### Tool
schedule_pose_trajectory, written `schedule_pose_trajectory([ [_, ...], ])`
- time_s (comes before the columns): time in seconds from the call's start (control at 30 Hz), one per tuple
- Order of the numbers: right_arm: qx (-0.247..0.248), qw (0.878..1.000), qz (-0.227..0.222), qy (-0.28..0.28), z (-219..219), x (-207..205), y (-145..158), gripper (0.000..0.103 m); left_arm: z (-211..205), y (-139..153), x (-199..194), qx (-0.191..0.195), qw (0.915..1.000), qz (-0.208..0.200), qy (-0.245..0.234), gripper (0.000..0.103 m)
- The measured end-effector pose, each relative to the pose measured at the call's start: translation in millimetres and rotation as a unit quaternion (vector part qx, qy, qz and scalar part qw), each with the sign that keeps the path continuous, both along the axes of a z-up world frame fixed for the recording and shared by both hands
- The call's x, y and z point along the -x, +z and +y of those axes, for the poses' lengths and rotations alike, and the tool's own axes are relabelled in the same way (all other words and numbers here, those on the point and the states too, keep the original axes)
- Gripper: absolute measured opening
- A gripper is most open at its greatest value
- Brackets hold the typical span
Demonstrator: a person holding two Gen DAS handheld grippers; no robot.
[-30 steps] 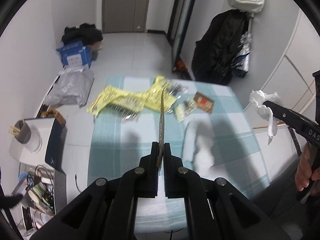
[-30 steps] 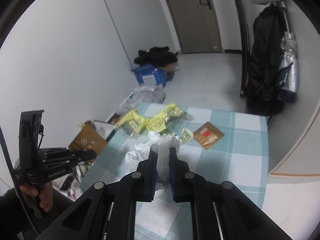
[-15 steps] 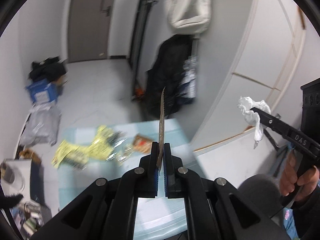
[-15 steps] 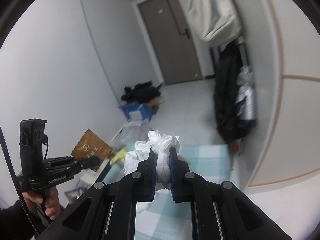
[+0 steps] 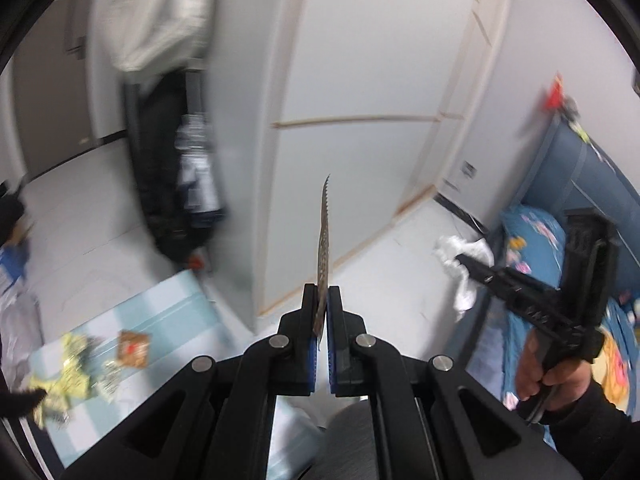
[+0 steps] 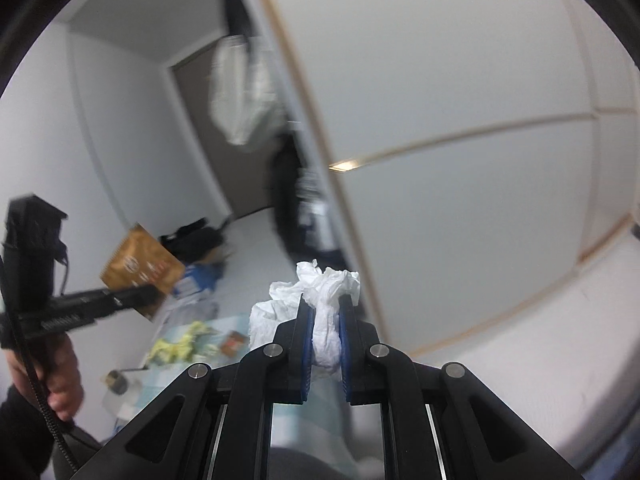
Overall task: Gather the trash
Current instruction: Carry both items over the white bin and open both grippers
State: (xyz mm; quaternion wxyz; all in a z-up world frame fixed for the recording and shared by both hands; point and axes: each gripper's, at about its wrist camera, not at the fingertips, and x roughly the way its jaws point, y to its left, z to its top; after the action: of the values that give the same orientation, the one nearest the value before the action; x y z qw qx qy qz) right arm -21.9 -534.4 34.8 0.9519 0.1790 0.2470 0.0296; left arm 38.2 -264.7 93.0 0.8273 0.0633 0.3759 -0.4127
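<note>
**Both grippers carrying trash in open air, off the table**

The left gripper [image 5: 322, 300] is clamping a brown wrapper [image 5: 324, 240] edge-on, its serrated top edge standing upright above the fingers. The right gripper [image 6: 325, 312] is squeezing a crumpled white tissue [image 6: 326, 292], which is bulging above the pads. Both are hanging clear of the checked table [image 5: 168, 304], where yellow wrappers [image 5: 68, 376] and a brown sachet [image 5: 134, 346] are lying near its far edge. White wall panels [image 6: 460, 120] are filling the space ahead.

My left claw [image 5: 322, 300] is matt black plastic with 4 shiny metal pins; its brown packet [image 5: 323, 240] looks glossy foil. My right claw [image 6: 325, 312] squeezes crumpled white tissue [image 6: 326, 292], soft and matt.
</note>
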Motion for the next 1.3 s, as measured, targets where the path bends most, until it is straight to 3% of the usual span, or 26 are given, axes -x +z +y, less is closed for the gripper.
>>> schedule_pose_trajectory([
  [0.2, -0.027, 0.996, 0.064, -0.064, -59, 33, -60, 0.01, -84, -28, 12, -0.062, 0.991, 0.05, -0.108, 0.0],
  [0.33, -0.05, 0.987, 0.113, -0.099, -89, 56, -109, 0.01, -134, -63, 26, -0.122, 0.9743, 0.101, -0.16, 0.0],
  [0.53, -0.075, 0.97, 0.196, -0.122, -117, 92, -181, 0.01, -193, -134, 49, -0.218, 0.9354, 0.163, -0.226, 0.0],
  [0.77, -0.116, 0.953, 0.251, -0.126, -130, 107, -236, 0.01, -236, -206, 73, -0.323, 0.8766, 0.232, -0.271, 0.0],
  [0.87, -0.119, 0.948, 0.269, -0.122, -126, 106, -252, 0.01, -250, -226, 79, -0.35, 0.8624, 0.23, -0.283, 0.0],
  [1.13, -0.126, 0.937, 0.31, -0.104, -112, 101, -288, 0.01, -258, -284, 77, -0.421, 0.8083, 0.288, -0.294, 0.0],
  [1.3, -0.13, 0.928, 0.334, -0.101, -110, 101, -302, 0.011, -262, -303, 83, -0.441, 0.7909, 0.304, -0.295, 0.0],
])
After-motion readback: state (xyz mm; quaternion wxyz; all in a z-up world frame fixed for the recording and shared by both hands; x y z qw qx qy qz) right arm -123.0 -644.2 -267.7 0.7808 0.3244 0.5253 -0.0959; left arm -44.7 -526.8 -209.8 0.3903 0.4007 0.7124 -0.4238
